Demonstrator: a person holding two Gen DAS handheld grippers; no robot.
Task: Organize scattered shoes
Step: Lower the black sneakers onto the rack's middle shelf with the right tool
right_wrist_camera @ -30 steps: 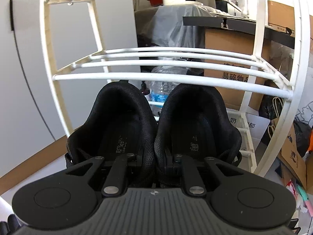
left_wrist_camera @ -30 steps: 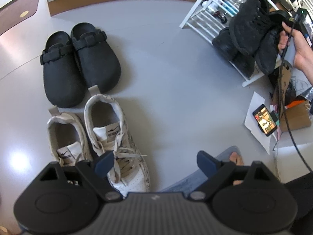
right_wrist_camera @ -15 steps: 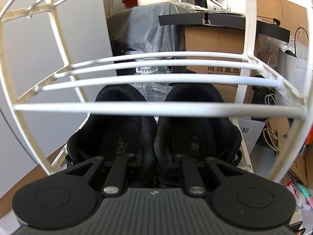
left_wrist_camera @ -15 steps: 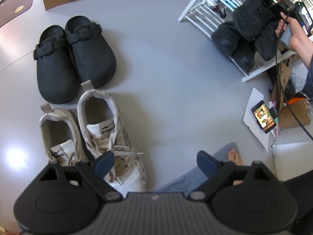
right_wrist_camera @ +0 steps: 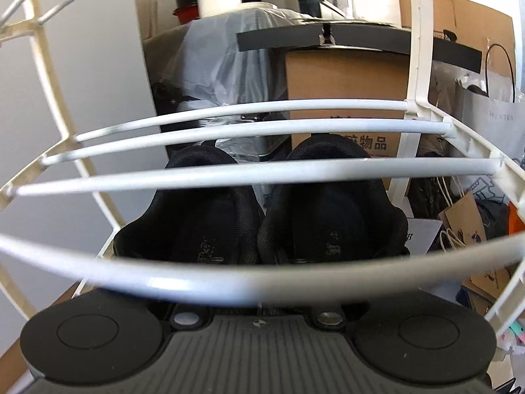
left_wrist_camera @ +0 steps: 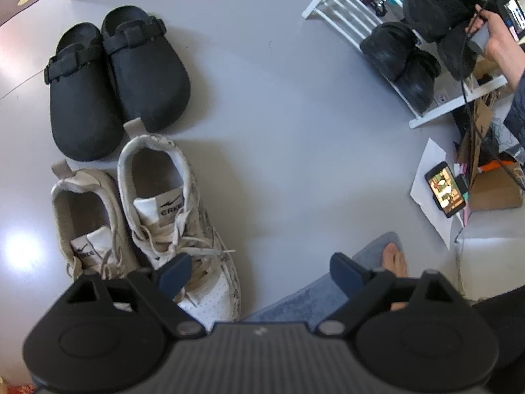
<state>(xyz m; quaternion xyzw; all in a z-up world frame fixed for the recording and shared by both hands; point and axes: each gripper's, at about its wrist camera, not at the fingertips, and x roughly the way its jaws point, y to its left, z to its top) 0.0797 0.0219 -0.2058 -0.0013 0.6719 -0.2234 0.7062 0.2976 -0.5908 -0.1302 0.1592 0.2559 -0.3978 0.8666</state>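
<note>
Overhead, my left tongs (left_wrist_camera: pixel 259 271) hang with fingers spread wide and empty above the grey floor (left_wrist_camera: pixel 279 124), near the white sneakers (left_wrist_camera: pixel 157 216) at lower left; black clogs (left_wrist_camera: pixel 111 75) sit just beyond them. My right tongs are hidden behind a white shoe rack (right_wrist_camera: pixel 262 170) bar, so I cannot tell their grip; the black sneakers (right_wrist_camera: pixel 259 226) fill the frame's centre, between the rack's bars.
</note>
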